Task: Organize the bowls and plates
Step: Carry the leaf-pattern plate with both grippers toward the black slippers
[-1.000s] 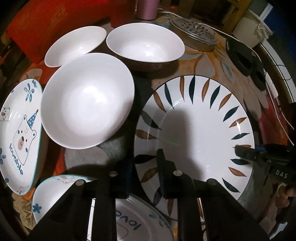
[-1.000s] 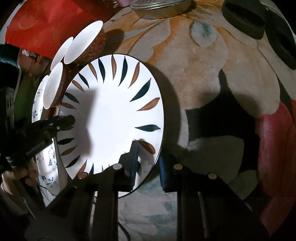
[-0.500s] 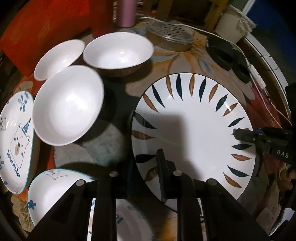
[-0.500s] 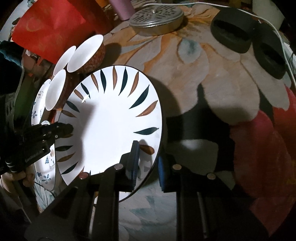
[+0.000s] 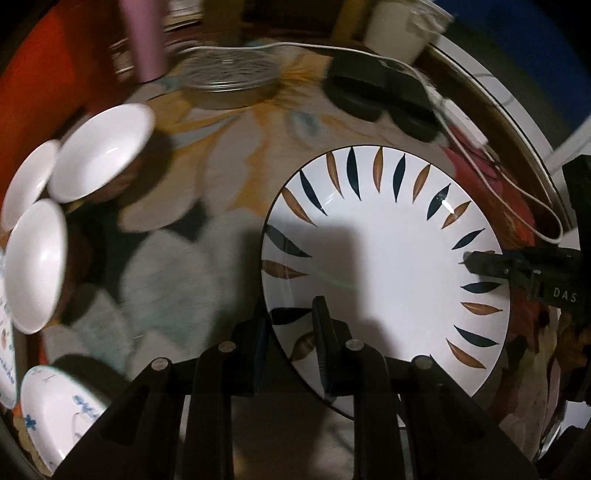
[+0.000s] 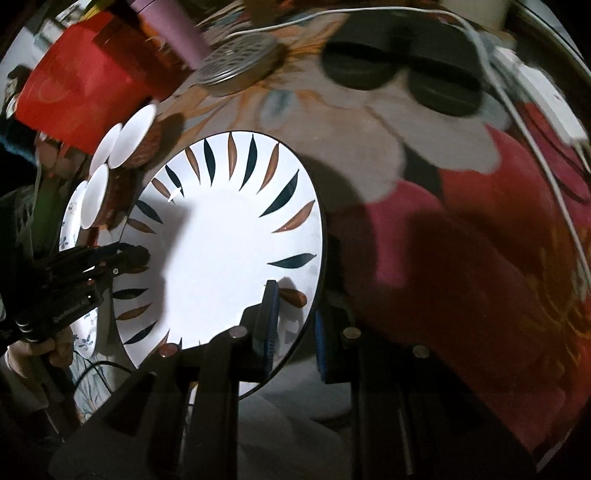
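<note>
A large white plate with dark and brown leaf marks point(image 5: 388, 273) is held in the air between both grippers. My left gripper point(image 5: 291, 332) is shut on its near-left rim. My right gripper point(image 6: 295, 325) is shut on the opposite rim of the plate point(image 6: 225, 254); it shows at the right of the left wrist view point(image 5: 476, 264). Three plain white bowls point(image 5: 99, 162) stand at the left, also visible edge-on in the right wrist view point(image 6: 125, 144). Bear-print plates point(image 5: 59, 406) lie at the lower left.
A floral tablecloth point(image 5: 229, 173) covers the round table. At the back stand a metal perforated lid point(image 5: 229, 79), a pink tumbler point(image 5: 146, 40), black round cases point(image 5: 373, 88), a white cable point(image 5: 491, 173) and a white cup point(image 5: 399, 29). A red bag point(image 6: 85, 85) sits far left.
Both grippers have lifted the leaf plate and carried it to the right, away from the white bowls, which now sit far to the left in the left wrist view.
</note>
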Motion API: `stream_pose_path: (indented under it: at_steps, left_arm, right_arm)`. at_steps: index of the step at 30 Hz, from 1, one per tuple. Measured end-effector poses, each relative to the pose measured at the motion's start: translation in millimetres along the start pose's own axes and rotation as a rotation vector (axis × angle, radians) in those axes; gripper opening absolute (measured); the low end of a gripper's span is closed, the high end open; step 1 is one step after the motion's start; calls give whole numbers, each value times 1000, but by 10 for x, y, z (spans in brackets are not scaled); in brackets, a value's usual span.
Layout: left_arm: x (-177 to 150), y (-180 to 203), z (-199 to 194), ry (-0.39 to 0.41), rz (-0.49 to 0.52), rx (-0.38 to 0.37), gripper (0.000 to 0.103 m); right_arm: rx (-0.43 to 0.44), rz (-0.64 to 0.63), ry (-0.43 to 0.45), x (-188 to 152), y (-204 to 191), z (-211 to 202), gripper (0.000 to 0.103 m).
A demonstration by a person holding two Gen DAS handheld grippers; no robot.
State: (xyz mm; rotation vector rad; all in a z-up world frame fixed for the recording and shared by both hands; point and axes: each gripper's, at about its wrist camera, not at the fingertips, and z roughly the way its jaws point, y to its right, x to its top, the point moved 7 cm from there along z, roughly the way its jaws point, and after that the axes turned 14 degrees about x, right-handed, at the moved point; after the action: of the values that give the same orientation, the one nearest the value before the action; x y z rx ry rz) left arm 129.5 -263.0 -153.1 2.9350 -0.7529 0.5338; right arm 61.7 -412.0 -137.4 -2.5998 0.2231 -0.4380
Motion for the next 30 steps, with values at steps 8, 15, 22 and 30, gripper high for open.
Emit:
stream_pose_path:
  at_steps: [8, 15, 22, 30]
  left_arm:
    - [121, 826, 87, -9, 81, -56, 22]
    - [204, 1299, 176, -16, 113, -80, 22]
    - [170, 1654, 279, -43, 154, -91, 22]
    - [112, 1767, 355, -77, 180, -71, 22]
  right_arm:
    - [-58, 93, 28, -185, 631, -439, 18]
    - [-93, 136, 59, -263, 1050, -718, 18]
    - [-114, 192, 65, -373, 1378, -818, 18]
    - [-114, 253, 62, -492, 1554, -816, 18]
